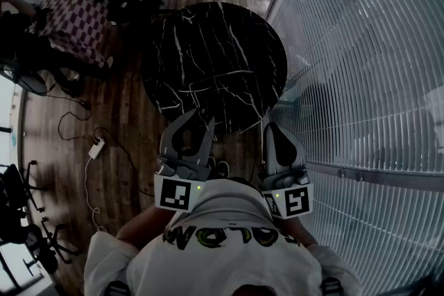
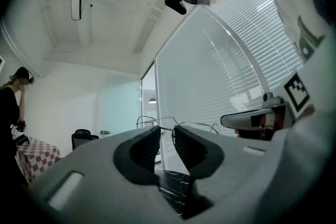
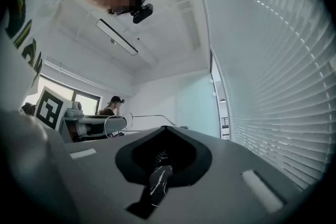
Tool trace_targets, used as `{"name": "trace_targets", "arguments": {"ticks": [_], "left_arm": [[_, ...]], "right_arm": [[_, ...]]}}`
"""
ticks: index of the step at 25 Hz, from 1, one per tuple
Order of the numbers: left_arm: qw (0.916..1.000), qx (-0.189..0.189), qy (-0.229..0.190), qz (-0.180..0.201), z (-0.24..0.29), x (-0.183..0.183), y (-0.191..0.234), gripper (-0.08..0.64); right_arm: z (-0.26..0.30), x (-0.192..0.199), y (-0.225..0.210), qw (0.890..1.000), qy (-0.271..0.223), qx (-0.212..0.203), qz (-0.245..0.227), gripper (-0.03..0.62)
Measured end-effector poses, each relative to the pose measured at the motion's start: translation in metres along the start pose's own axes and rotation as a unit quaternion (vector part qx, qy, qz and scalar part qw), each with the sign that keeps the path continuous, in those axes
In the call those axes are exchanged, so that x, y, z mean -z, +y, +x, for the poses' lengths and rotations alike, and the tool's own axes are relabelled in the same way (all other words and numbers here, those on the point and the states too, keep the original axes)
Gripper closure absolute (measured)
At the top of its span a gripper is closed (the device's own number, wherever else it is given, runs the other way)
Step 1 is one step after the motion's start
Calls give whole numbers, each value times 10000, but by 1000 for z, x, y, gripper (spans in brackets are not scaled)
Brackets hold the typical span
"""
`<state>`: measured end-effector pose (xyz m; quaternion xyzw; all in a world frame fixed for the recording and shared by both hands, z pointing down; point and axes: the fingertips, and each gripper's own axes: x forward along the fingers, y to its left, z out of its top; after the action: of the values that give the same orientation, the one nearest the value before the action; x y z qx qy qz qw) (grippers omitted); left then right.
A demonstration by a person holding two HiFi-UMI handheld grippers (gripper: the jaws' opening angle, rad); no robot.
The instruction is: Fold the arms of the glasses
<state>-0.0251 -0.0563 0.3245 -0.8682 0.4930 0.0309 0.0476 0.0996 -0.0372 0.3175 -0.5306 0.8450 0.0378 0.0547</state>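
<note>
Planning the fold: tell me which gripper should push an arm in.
Right. The left gripper is clamped on the glasses near the bridge, so it serves as the holder. The right gripper is shut on nothing and free alongside.

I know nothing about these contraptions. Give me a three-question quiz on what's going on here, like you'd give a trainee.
1. True or false: the glasses lie on the table.
2. The table is: A) white and square; B) black, marbled and round; C) checkered.
3. Fill in: the jaws of the right tool are ___.

Key:
1. False. The left tool holds them, pinched between the lenses.
2. B.
3. Together.
</note>
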Motion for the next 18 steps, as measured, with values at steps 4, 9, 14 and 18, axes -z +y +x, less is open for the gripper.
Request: {"name": "trace_targets", "arguments": {"ticks": [4, 9, 14, 18], "left_arm": [[10000, -18, 54, -1, -2, 2, 3, 471], [10000, -38, 27, -7, -2, 1, 6, 471], [10000, -49, -1, -12, -2, -2, 9, 471], [10000, -66, 38, -37, -4, -1, 12, 471]], "right_arm": [[-1, 1, 1, 10000, 31, 16, -7, 591], [-2, 3, 1, 10000, 51, 46, 27, 591], [-2, 4, -1, 9998, 144, 127, 90, 591], [0, 8, 3, 9996, 252, 64, 126, 589]]}}
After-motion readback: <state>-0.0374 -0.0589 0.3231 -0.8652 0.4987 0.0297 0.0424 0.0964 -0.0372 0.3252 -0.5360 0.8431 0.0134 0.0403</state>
